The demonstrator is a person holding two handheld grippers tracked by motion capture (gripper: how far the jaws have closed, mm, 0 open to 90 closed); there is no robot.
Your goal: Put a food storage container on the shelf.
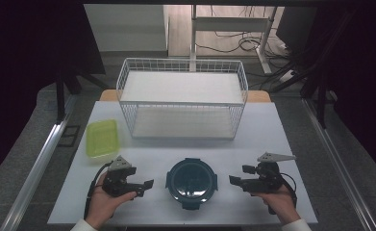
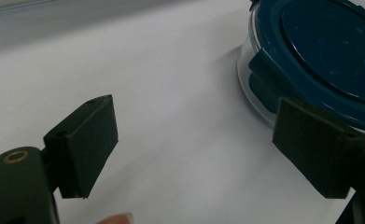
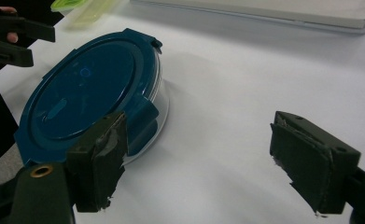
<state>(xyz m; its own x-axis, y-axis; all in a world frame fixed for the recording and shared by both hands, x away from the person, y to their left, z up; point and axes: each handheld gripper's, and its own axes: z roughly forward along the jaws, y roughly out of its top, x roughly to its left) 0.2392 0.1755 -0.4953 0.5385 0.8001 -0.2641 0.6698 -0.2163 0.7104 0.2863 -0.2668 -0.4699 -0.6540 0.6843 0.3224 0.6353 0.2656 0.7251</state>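
A round glass container with a dark blue clip-on lid (image 1: pixel 191 182) sits near the table's front edge, between the two hands. My left gripper (image 1: pixel 146 186) rests just left of it, pointing toward it, open and with nothing between its jaws. In the left gripper view the gripper (image 2: pixel 199 144) frames bare table, and the container (image 2: pixel 325 51) lies beyond the right jaw. My right gripper (image 1: pixel 235 182) stands just right of the container, also open. In the right gripper view the gripper (image 3: pixel 203 163) spans bare table; the container (image 3: pixel 87 93) lies behind the left jaw.
A white wire basket rack (image 1: pixel 182 98) with two shelves stands at the back of the white table (image 1: pixel 272 134). A yellow-green plastic box (image 1: pixel 102 137) lies at the left. Bare tabletop surrounds the container. A desk frame and cables are on the floor beyond.
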